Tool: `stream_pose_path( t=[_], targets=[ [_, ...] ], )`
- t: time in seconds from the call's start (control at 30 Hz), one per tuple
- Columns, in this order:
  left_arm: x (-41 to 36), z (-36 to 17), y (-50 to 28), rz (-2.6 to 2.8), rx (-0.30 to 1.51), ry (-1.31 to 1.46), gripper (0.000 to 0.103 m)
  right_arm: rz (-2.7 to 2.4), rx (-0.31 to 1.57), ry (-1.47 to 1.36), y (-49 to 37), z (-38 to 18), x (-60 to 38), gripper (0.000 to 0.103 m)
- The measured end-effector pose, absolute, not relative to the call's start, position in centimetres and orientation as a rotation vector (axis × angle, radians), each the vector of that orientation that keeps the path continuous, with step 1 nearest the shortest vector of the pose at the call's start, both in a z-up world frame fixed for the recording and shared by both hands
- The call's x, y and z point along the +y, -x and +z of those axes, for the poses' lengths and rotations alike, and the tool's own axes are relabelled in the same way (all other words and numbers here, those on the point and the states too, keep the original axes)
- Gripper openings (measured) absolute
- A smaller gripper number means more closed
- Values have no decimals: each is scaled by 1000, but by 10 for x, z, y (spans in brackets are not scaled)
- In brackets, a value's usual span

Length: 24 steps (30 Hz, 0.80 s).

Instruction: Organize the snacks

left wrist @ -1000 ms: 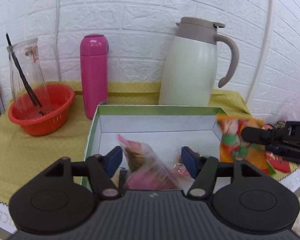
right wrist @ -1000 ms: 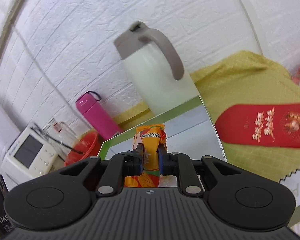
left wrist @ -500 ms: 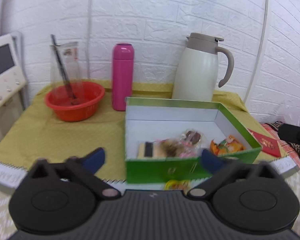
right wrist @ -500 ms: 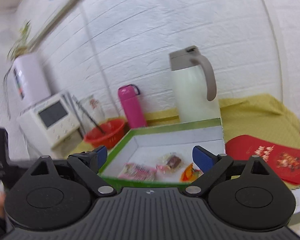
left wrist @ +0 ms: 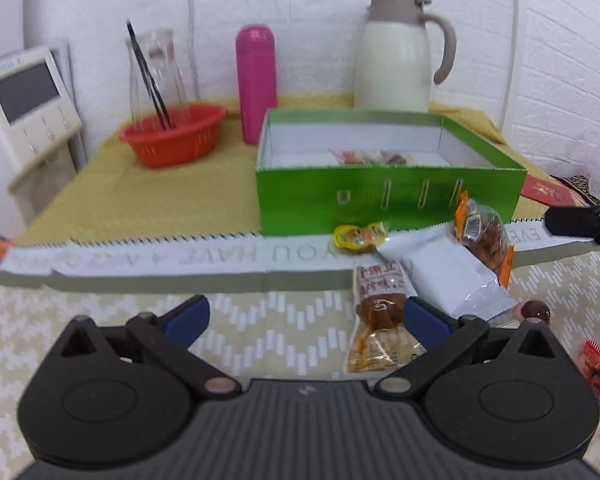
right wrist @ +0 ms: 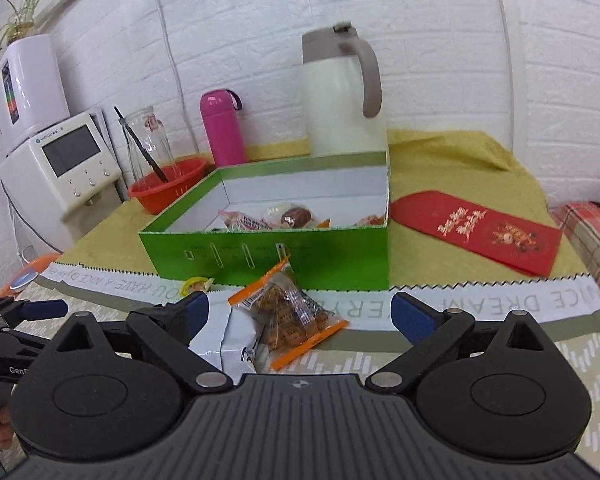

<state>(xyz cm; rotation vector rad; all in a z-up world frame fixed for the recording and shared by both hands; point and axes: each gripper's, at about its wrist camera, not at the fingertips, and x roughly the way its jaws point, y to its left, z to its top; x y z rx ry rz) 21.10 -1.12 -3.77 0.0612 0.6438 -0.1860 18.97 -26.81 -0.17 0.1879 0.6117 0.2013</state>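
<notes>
Sorting stands partly done: several snacks [right wrist: 268, 218] lie inside the green box [left wrist: 388, 200], while loose packets [left wrist: 380, 320] remain on the mat before it; left gripper [left wrist: 304, 316] and right gripper [right wrist: 300, 312] gape wide, holding nothing.

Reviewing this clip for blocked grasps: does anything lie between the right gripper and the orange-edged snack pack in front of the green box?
Nothing visible does. The right gripper is open, and the orange-edged snack pack lies between its fingers, partly on a white pack, in front of the green box.
</notes>
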Motion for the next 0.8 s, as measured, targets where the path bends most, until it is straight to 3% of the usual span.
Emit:
stream_pose_path(
  t=[0.6,0.73,0.77,0.8],
  targets=[
    [-35,-68,-250,-234,744,-99,103,397,706,-140,-251,-46,-257,103],
    [-38,-68,-244,-283,709,-112,90,416,704,-200,-251,-43,-263,103],
    [-40,-67,-243,-289,702,-117,83,410,706,-202,-250,-42,-263,86],
    [-41,-65,-241,-300,696,-117,76,389,722,-206,-250,-41,-262,79]
  ],
)
